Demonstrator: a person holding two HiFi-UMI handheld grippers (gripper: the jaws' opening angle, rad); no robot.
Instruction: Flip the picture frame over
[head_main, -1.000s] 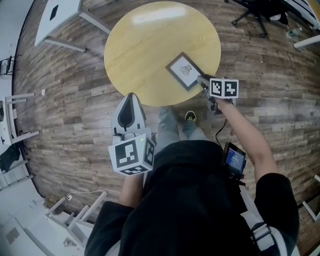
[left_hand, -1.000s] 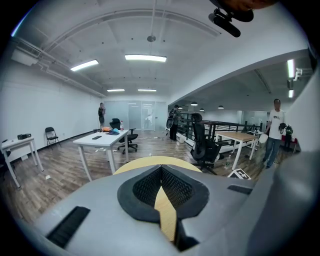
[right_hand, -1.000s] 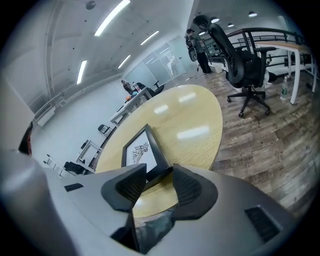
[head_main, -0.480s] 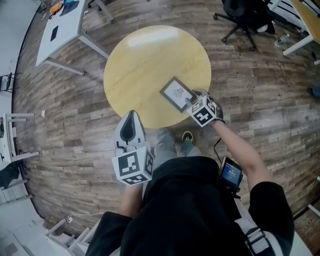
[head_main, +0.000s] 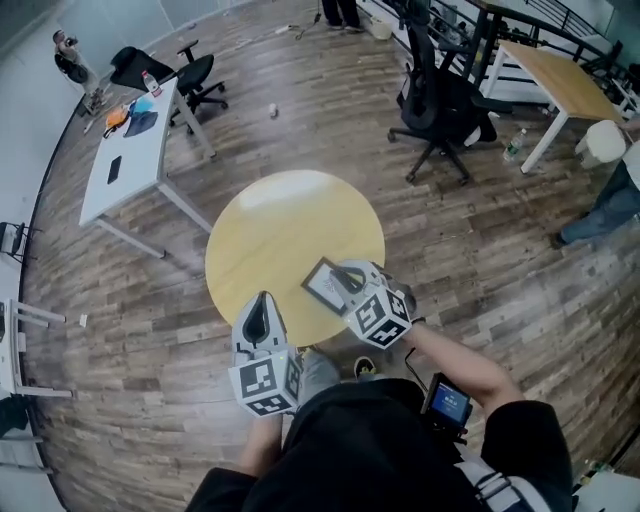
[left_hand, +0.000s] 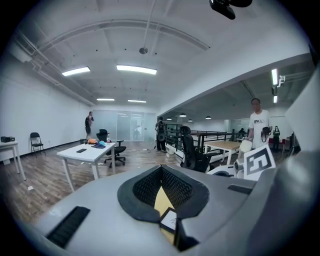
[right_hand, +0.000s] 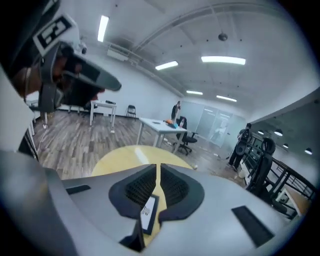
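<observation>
The picture frame (head_main: 322, 283), dark-edged with a white drawing, lies face up on the round yellow table (head_main: 280, 230) near its front edge. My right gripper (head_main: 345, 277) hovers over the frame's right part, its marker cube toward me. In the right gripper view its jaws (right_hand: 158, 176) are closing to a narrow slit with nothing between the pads; the frame (right_hand: 148, 213) shows below them. My left gripper (head_main: 259, 303) is shut and empty at the table's front-left edge. In the left gripper view (left_hand: 161, 171) the frame (left_hand: 169, 220) shows under the joined pads.
A white desk (head_main: 130, 150) with small items stands at the far left, with a black office chair (head_main: 192, 76) behind it. Another office chair (head_main: 440, 110) and a wooden desk (head_main: 560, 72) stand at the back right. A person (head_main: 612, 195) stands at the right edge.
The head view has pulled back and shows far more of the room. My right gripper has risen and rolled from the frame's right edge to above it. The left gripper has risen a little.
</observation>
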